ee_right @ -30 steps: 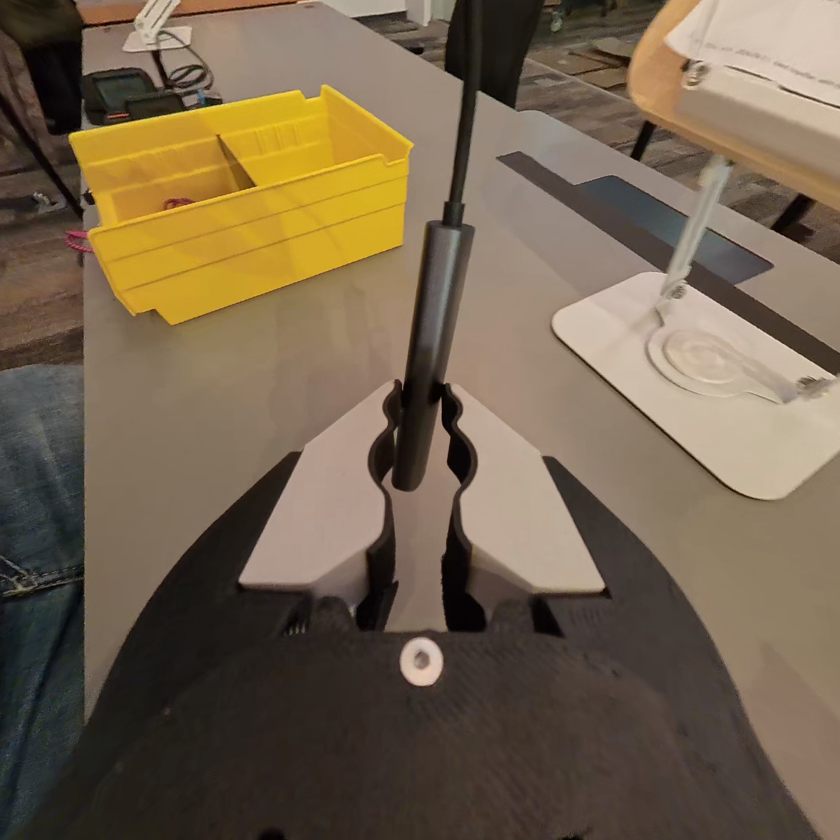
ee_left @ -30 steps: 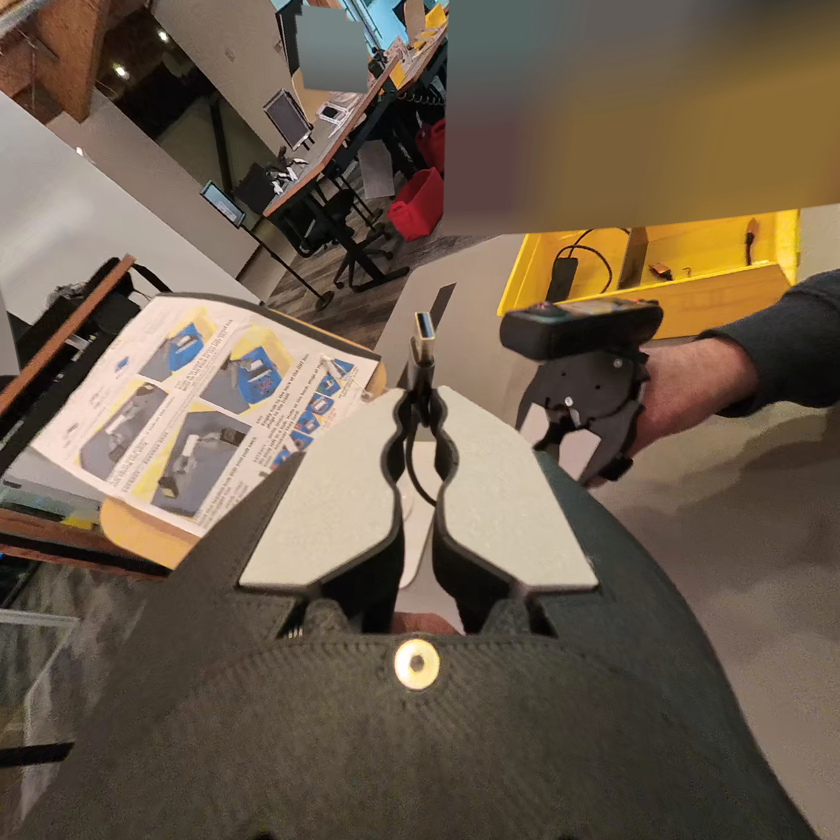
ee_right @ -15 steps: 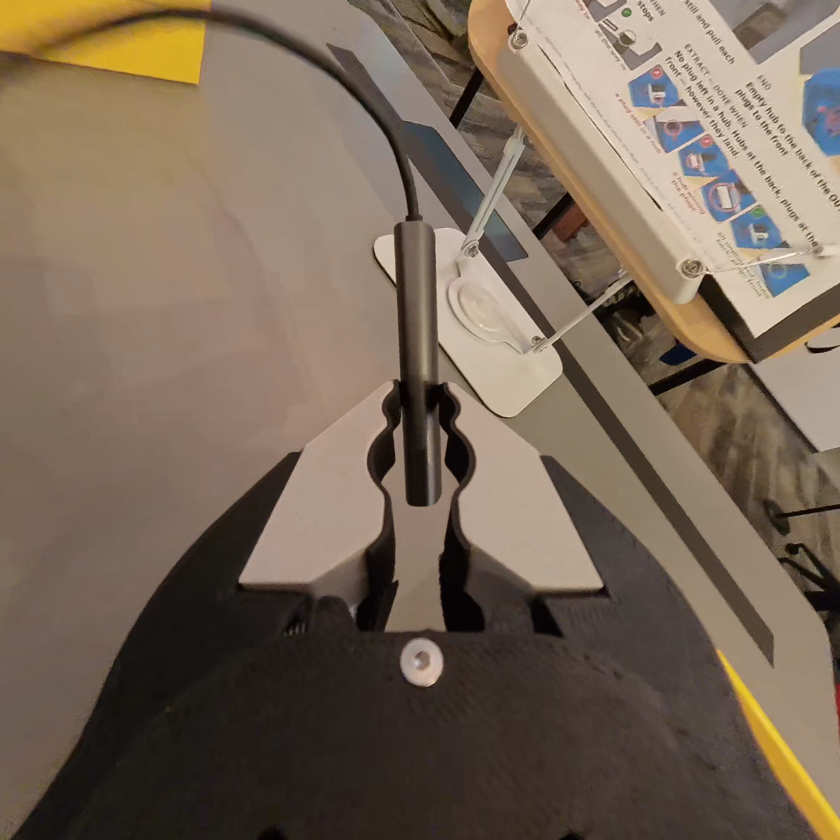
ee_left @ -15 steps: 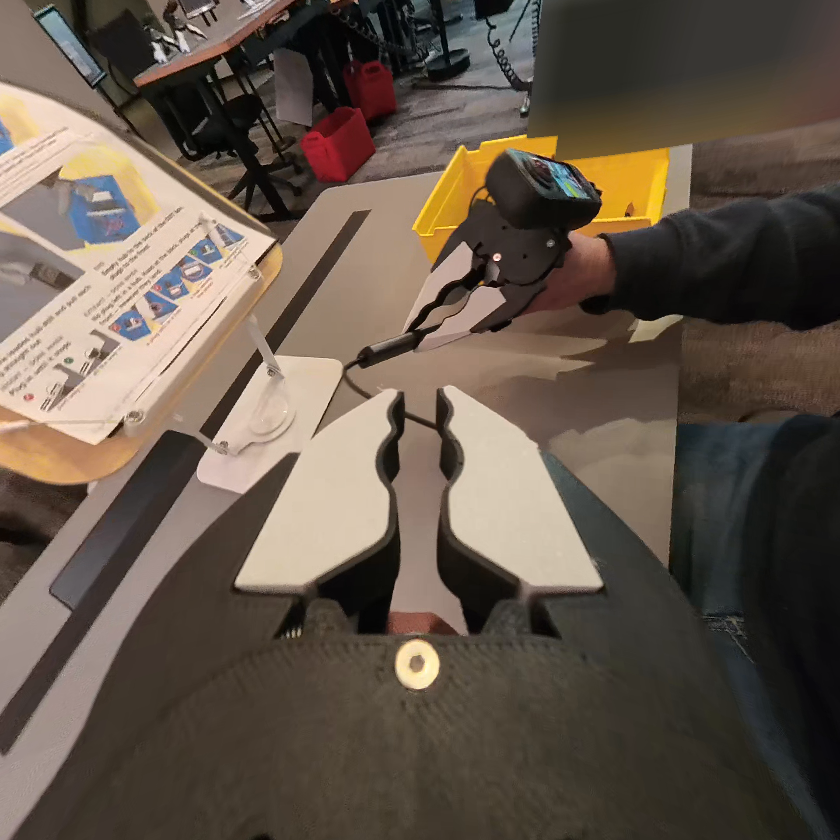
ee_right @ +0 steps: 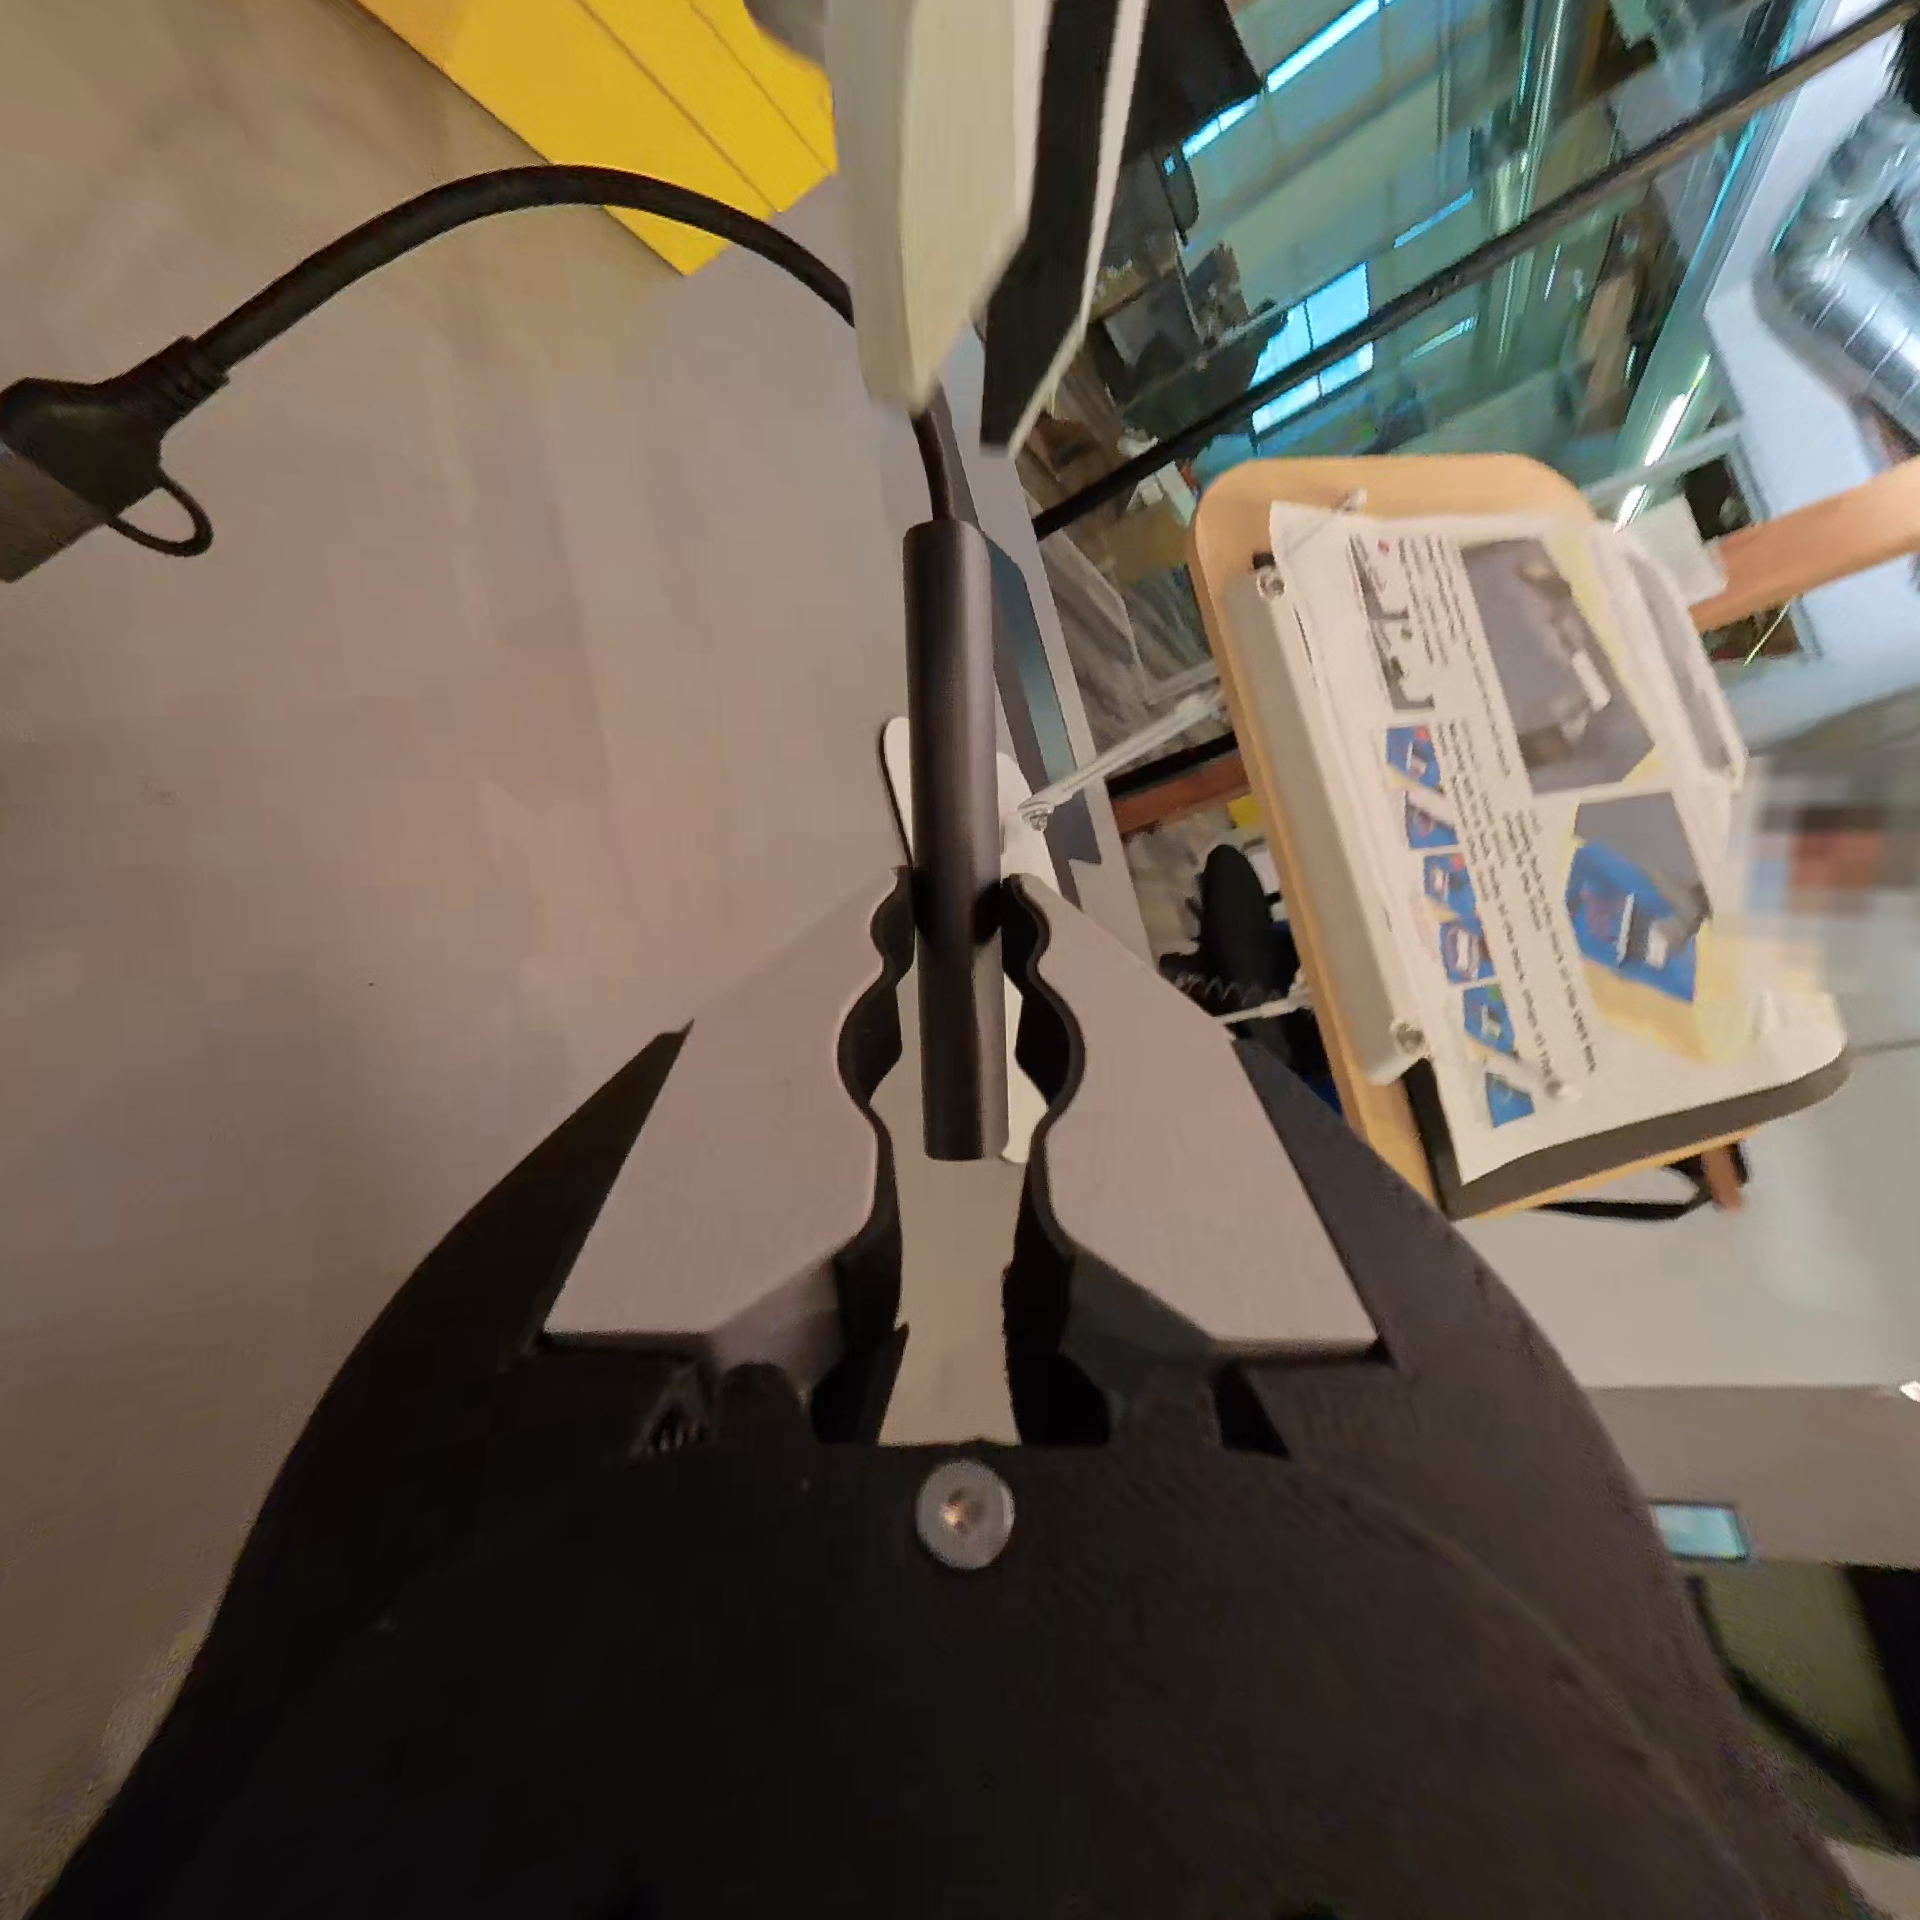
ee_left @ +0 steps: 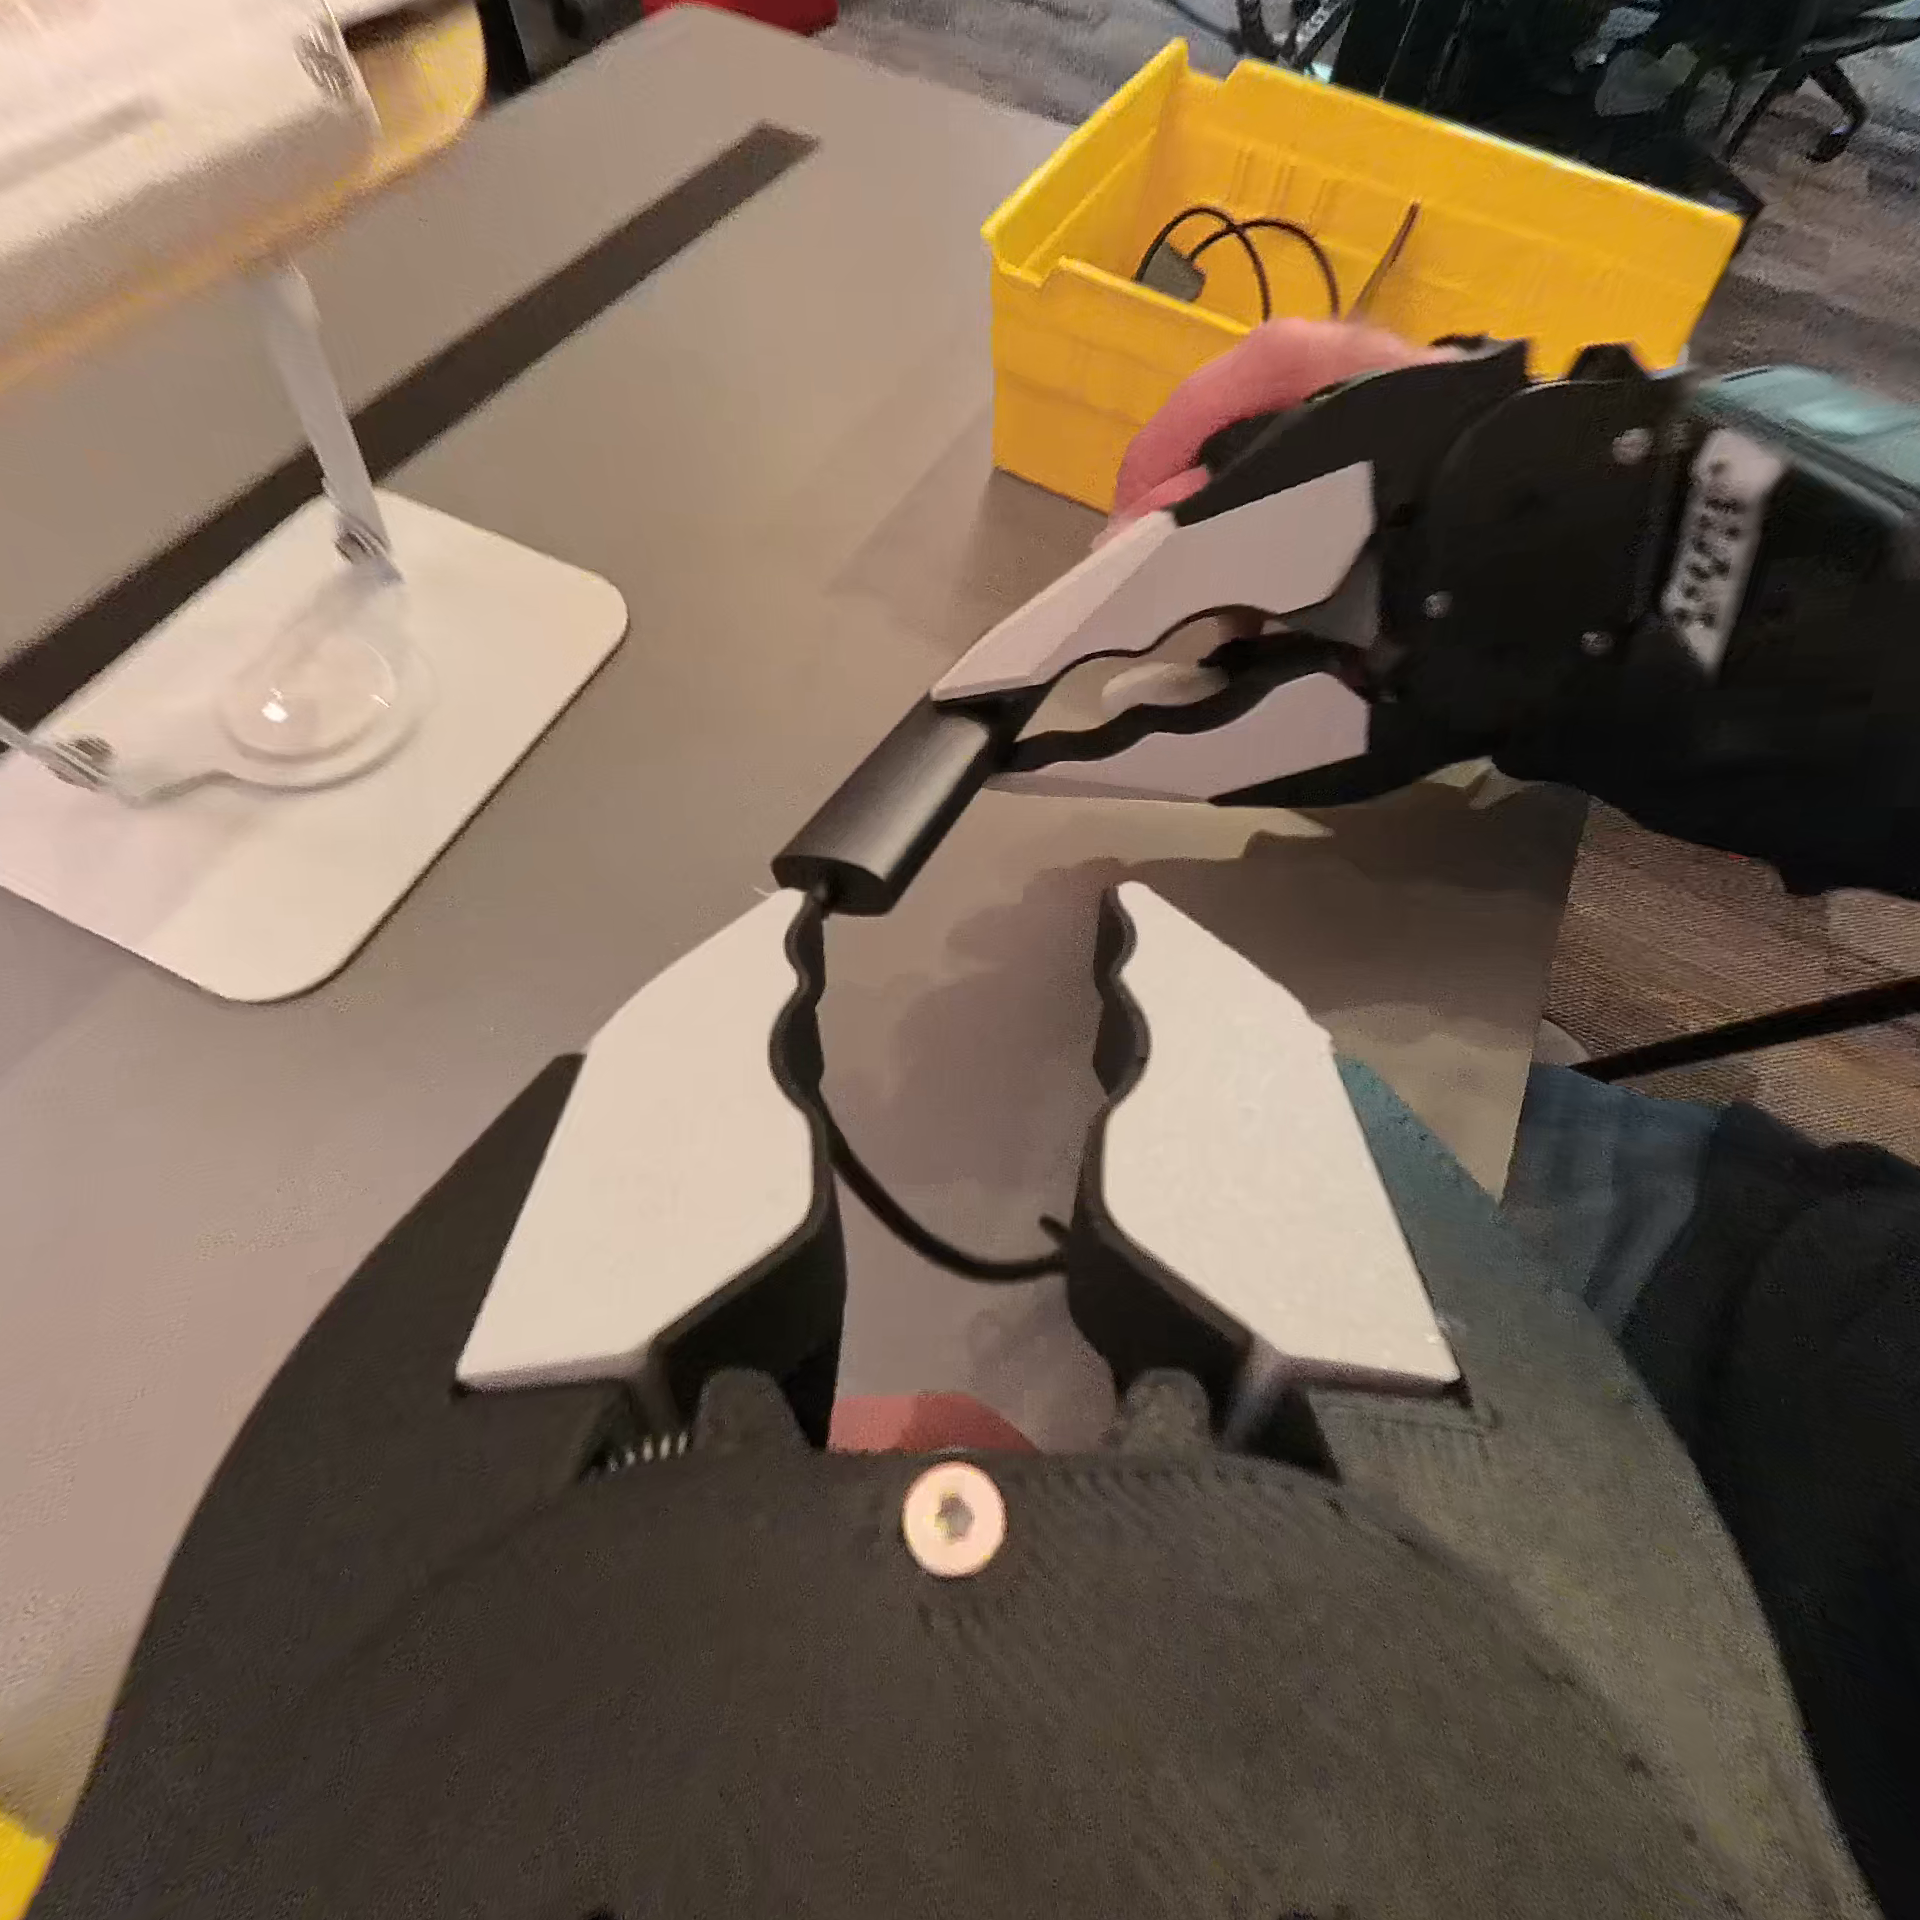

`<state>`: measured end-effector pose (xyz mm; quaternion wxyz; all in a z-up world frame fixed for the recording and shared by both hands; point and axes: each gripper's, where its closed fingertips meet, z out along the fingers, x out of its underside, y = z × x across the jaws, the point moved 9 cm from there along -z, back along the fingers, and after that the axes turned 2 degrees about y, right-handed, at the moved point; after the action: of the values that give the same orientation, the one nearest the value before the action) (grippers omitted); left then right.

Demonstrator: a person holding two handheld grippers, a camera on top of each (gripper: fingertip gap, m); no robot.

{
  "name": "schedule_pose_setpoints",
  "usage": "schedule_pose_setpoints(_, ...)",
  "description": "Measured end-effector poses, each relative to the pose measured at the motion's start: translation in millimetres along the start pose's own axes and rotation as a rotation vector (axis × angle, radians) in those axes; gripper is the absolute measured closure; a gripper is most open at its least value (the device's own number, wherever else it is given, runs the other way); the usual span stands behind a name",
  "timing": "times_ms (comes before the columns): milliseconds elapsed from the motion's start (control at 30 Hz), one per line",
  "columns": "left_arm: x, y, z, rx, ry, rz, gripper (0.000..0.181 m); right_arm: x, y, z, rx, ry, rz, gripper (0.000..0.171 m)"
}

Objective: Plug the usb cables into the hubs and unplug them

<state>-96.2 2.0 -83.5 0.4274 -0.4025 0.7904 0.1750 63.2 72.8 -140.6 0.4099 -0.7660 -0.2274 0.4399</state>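
My right gripper (ee_right: 961, 883) is shut on a slim black hub (ee_right: 954, 831) and holds it above the grey table (ee_right: 416, 831). The hub's black cable (ee_right: 520, 197) arcs left to a USB plug (ee_right: 52, 478); I cannot tell whether the plug rests on the table. In the left wrist view my left gripper (ee_left: 951, 904) is open and empty, with the cable (ee_left: 883, 1205) looping between its fingers. The right gripper (ee_left: 977, 717) comes in from the right with the hub (ee_left: 894, 821) just beyond my left fingertips. One left finger (ee_right: 935, 187) shows at the top of the right wrist view.
A yellow bin (ee_left: 1091, 364) stands at the table's far right with a black cable (ee_left: 1236, 260) inside. A white stand base (ee_left: 312, 831) at the left carries a board with an instruction sheet (ee_right: 1507, 831). A dark slot (ee_left: 520, 312) runs along the table. One gripper's finger ends stand about 7 centimeters off the other's.
My left gripper held the USB plug upright a second ago; it has let go and opened wide. The right gripper, still holding the hub, has come close to my left fingertips.
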Motion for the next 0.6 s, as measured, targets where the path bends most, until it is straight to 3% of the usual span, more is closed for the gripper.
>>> schedule_pose_setpoints(233,13,13,22,0.085,0.045,-0.084,0.136,-12,11,-7,-0.036,-0.093,-0.165,0.158)
schedule_pose_setpoints(433,24,18,35,0.326,0.123,-0.165,0.149,-18,10,-5,-0.06,-0.126,-0.22,0.158)
schedule_pose_setpoints(600,32,21,42,0.269,0.068,-0.221,0.148,-9,10,6,-0.091,-0.107,-0.174,0.156)
